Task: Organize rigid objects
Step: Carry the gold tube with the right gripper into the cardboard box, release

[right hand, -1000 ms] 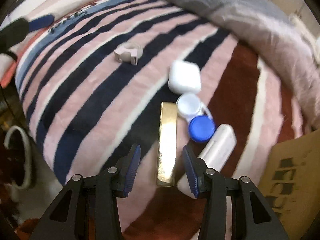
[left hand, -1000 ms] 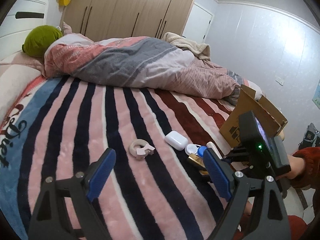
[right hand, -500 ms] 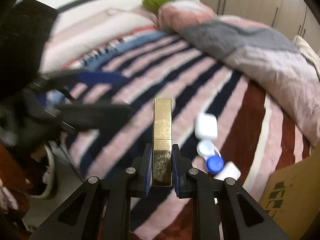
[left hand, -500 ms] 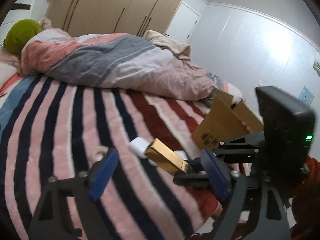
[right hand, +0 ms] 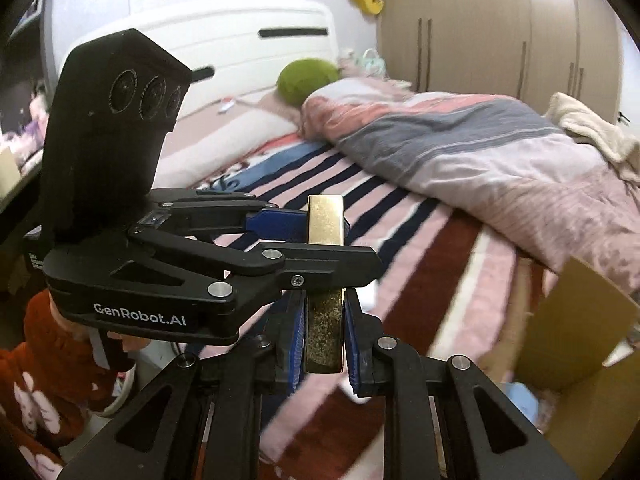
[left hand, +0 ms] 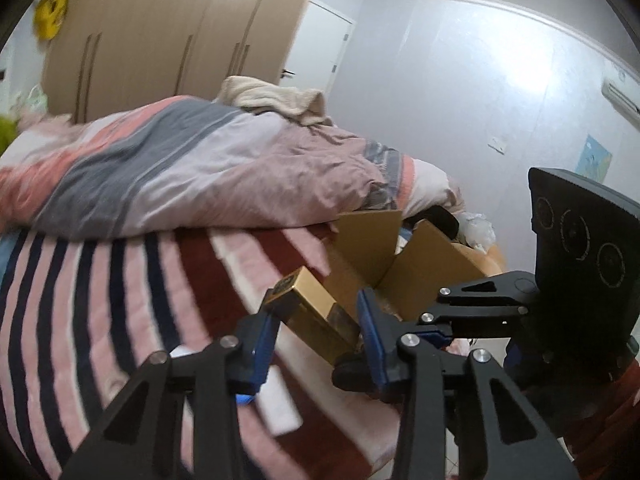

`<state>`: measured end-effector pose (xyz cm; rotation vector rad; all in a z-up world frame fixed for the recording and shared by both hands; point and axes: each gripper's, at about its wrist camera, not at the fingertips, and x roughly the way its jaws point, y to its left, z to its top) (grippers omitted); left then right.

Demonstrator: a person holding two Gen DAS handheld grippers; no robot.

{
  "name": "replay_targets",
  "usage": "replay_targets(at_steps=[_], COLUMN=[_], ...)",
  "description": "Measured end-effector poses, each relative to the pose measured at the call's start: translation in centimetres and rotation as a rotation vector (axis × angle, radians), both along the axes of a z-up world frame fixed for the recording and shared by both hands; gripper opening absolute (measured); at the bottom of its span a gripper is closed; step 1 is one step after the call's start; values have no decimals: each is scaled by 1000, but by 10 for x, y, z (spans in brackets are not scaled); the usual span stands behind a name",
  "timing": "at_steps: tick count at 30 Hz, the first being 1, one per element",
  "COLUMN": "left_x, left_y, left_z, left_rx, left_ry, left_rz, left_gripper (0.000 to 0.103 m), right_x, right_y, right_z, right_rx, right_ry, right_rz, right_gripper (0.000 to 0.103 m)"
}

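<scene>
A long gold box (right hand: 325, 220) is held in the air above the striped bed. My right gripper (right hand: 322, 332) is shut on its near end. The box also shows in the left wrist view (left hand: 310, 312), lying between the blue pads of my left gripper (left hand: 316, 332). The left jaws stand around the box's other end with a gap still showing on each side. In the right wrist view the left gripper's fingers (right hand: 280, 222) cross in front of the box from the left. A white tube (left hand: 276, 400) and a blue cap (left hand: 242, 399) lie on the blanket below.
An open cardboard box (left hand: 404, 264) stands at the bed's right edge; it also shows in the right wrist view (right hand: 576, 336). A rumpled pink and grey quilt (left hand: 180, 168) covers the far side of the bed. A green pillow (right hand: 306, 80) lies by the headboard.
My right gripper closed on the gold box and lifted it off the blanket. The left gripper swung right and narrowed around the box's free end.
</scene>
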<state>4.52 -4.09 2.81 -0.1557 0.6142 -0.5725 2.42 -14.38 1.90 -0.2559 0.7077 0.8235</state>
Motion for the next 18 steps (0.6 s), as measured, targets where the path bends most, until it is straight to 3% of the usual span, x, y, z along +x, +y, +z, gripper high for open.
replay_targets(at_steps=[8, 16, 18], left_x=[53, 74, 74], left_y=[-114, -168, -171], left_z=[10, -7, -8], left_rx=[60, 125, 148], left_ry=[45, 115, 113], left_rz=[-139, -190, -179], left_gripper=[36, 37, 42], right_x=[27, 46, 48], right_y=[-111, -166, -173], right_z=[11, -7, -10], right_rx=[55, 20, 9], right_ry=[7, 71, 79], right_rz=[-137, -200, -207], right_gripper=[13, 13, 13])
